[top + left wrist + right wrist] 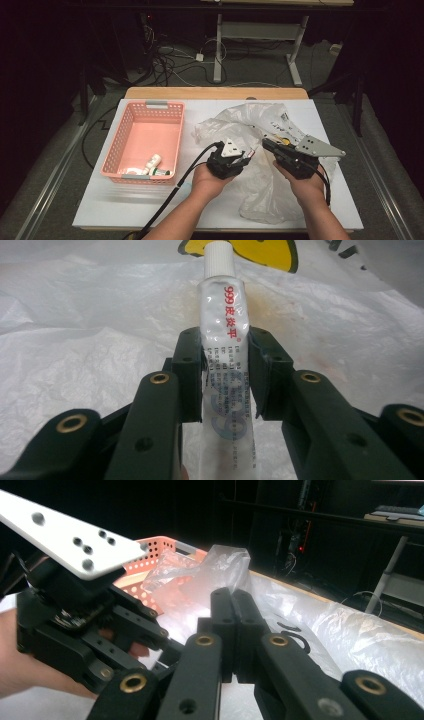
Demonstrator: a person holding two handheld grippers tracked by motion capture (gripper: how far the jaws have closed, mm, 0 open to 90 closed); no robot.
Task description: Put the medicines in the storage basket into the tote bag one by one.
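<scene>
White tabletop [150,200], dark room behind, cables on the floor beyond the far edge.

Ointment tube [224,365]: white, red lettering, ribbed white cap pointing away from the camera in the left gripper view. Clamped across its body between the pads of the left gripper [225,375]; both pads press on its sides. High view puts that gripper [239,159] near table centre, over the crumpled clear plastic bag [260,125], which also lies under the tube in the left gripper view.

Right gripper [233,630]: jaws fully together. Whether any film is pinched between them, cannot tell. High view has it [267,145] just beside the left one, over the bag.

Pink basket [131,125] stands left of the bag, well apart from both grippers; small white items [152,165] lie in its near corner.
</scene>
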